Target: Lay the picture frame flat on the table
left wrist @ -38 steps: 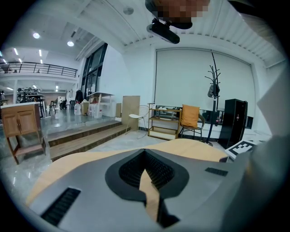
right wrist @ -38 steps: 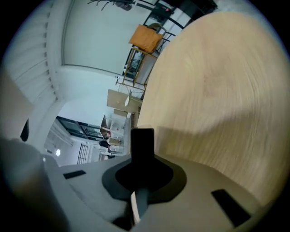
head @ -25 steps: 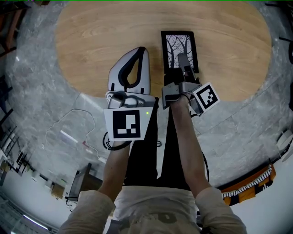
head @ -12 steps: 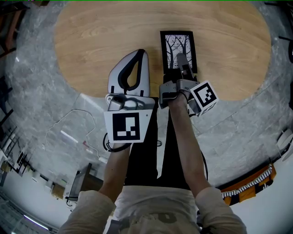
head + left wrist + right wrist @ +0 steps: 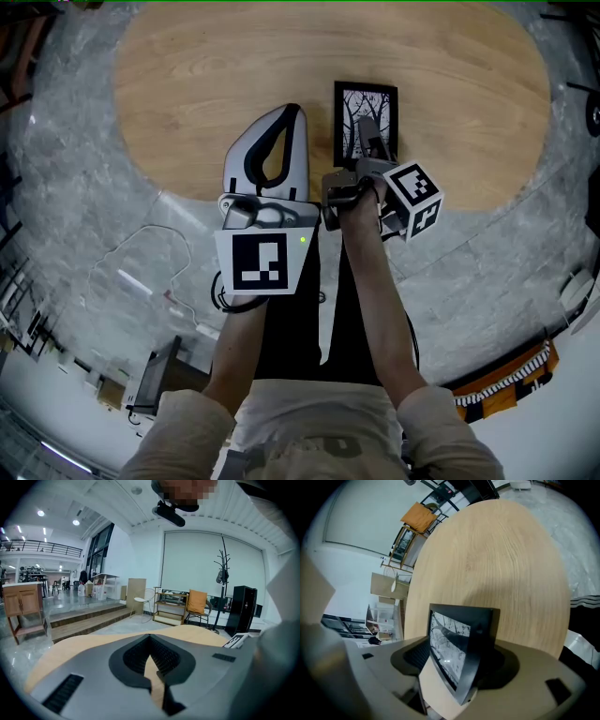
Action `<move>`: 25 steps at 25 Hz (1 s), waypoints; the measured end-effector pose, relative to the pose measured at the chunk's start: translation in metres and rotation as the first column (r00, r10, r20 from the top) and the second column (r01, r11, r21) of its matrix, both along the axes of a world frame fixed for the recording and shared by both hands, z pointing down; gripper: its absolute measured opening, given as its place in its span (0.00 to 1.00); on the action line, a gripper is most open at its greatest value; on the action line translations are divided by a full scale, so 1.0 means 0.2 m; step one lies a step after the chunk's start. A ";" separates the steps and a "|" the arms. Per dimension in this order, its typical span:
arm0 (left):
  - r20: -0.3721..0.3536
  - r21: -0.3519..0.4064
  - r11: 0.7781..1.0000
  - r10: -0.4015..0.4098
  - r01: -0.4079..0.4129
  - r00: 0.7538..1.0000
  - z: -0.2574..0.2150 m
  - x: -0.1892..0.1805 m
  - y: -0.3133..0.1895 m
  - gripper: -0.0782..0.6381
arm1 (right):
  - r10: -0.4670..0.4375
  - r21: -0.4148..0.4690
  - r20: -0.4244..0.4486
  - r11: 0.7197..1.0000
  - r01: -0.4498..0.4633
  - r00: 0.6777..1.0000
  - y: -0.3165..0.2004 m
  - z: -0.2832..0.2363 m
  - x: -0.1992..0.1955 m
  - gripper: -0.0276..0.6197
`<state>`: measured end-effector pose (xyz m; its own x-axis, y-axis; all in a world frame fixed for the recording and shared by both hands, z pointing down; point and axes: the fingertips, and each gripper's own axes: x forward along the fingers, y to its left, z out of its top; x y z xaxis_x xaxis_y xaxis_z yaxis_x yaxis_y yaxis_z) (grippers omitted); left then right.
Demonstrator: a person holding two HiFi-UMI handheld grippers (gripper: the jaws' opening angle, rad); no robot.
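Easing the right gripper [image 5: 368,129] off, I had its jaws just opening and released. The picture frame [image 5: 366,101] stood between them, tilted rather than flat, at the near edge of the wooden surface [image 5: 206,75]. My left gripper [image 5: 289,112] hovered just beside it, jaws clenched tip to tip on nothing.

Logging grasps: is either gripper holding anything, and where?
Nothing held. Right gripper's jaws have just opened; the picture frame sits unclamped between them. Left gripper empty.
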<state>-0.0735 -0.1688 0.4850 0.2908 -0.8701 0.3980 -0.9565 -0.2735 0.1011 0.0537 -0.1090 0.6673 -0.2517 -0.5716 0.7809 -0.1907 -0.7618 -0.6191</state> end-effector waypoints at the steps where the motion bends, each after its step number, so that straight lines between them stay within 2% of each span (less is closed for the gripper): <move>1: -0.004 0.000 1.000 -0.003 0.003 1.000 0.00 0.00 0.00 0.12 | 0.011 -0.039 0.002 0.999 -0.011 1.000 0.02 0.01 0.00 0.51; 5: -0.018 0.011 1.000 -0.012 0.012 1.000 -0.02 -0.03 -0.05 0.12 | 0.052 -0.210 0.033 0.977 -0.044 0.998 0.06 0.06 0.00 0.51; 7: -0.024 0.012 1.000 -0.015 0.016 1.000 -0.04 -0.04 -0.07 0.12 | 0.046 -0.255 0.043 0.966 -0.033 0.998 0.07 0.07 -0.01 0.51; 19: -0.035 0.023 1.000 -0.010 0.011 0.999 -0.08 -0.03 -0.02 0.12 | 0.036 -0.343 0.053 0.939 -0.016 0.998 0.32 0.07 -0.03 0.51; 25: -0.034 0.025 1.000 -0.008 0.009 0.999 -0.07 0.02 -0.04 0.12 | 0.026 -0.340 0.060 0.940 -0.004 0.998 0.30 0.08 -0.02 0.51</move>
<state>-0.0703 -0.1773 0.4710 0.2968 -0.8821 0.3657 -0.9548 -0.2687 0.1269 0.0504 -0.0498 0.6834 -0.2993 -0.2795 0.9123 -0.1466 -0.9313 -0.3334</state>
